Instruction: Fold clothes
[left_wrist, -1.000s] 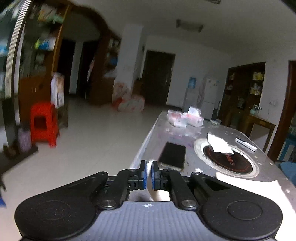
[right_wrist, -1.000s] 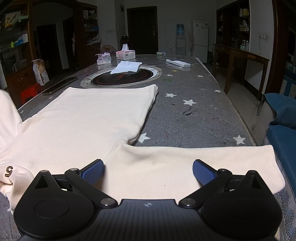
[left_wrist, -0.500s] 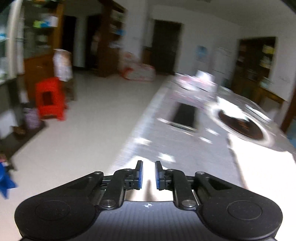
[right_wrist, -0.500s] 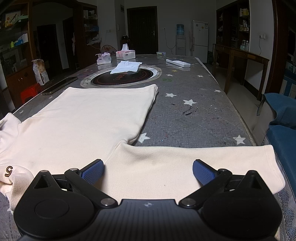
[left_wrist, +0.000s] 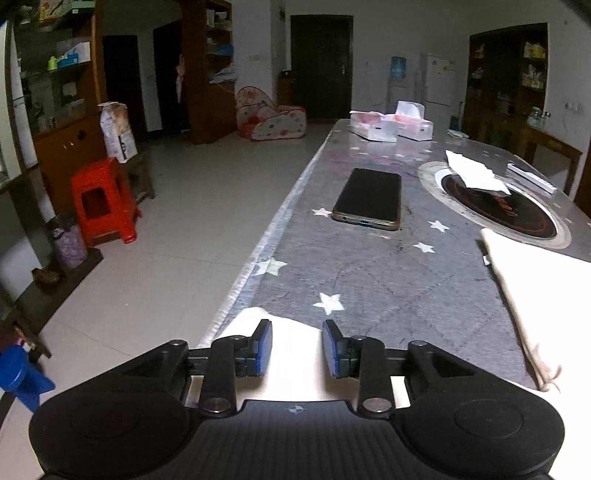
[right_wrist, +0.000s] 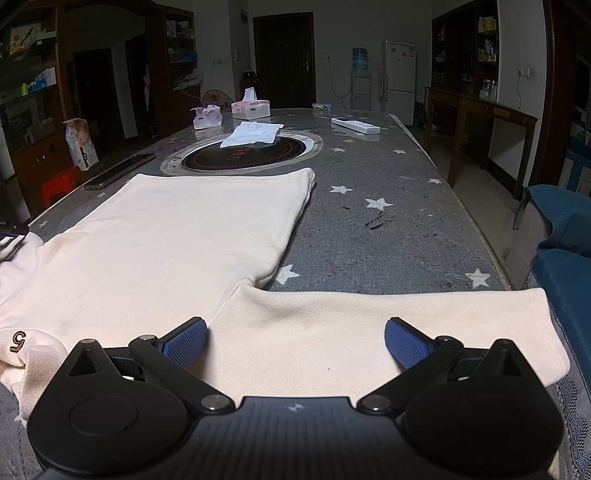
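A cream sweatshirt lies flat on the grey star-patterned table, its right sleeve stretched toward the right edge. My right gripper is wide open just over that sleeve, holding nothing. In the left wrist view my left gripper is partly open, its blue pads either side of the left sleeve end near the table's left edge, not clamped on it. The sweatshirt's body shows at the right there.
A phone lies near the table's left edge. A round inset burner with a white cloth on it, two tissue boxes and a remote stand farther back. A blue seat is at the right, a red stool on the floor at left.
My left gripper has opened from shut and come down to the table, so the left sleeve now lies flat. The right gripper has not moved.
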